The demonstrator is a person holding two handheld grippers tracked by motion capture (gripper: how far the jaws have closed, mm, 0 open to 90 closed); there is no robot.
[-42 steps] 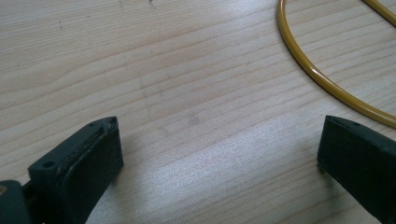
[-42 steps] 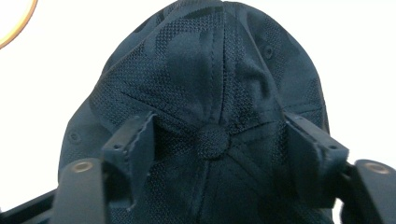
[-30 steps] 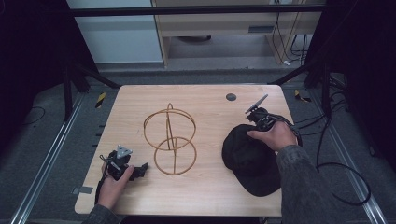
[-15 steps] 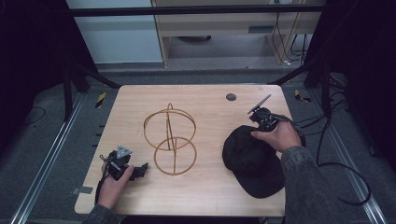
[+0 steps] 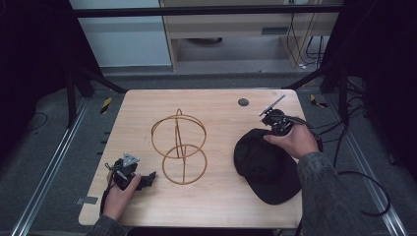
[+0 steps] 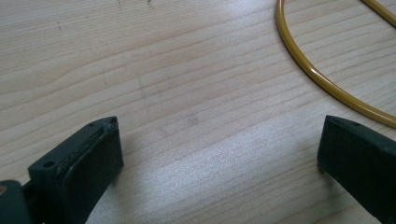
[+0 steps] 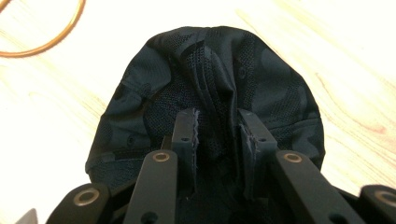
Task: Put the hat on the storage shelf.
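I see a light wood table [image 5: 216,206] on a grey floor, dark frame rails around, cabinets behind. Black cap [image 5: 265,164] lies on the table's right part, mesh and camo-patterned fabric, crown bunched into a ridge. My right gripper [image 7: 217,130] has just been closing, jaws now pinched on that fabric fold. Left gripper [image 5: 142,181] rests near the front-left edge, jaws wide apart, holding nothing, beside the gold wire ring stand [image 5: 179,147]
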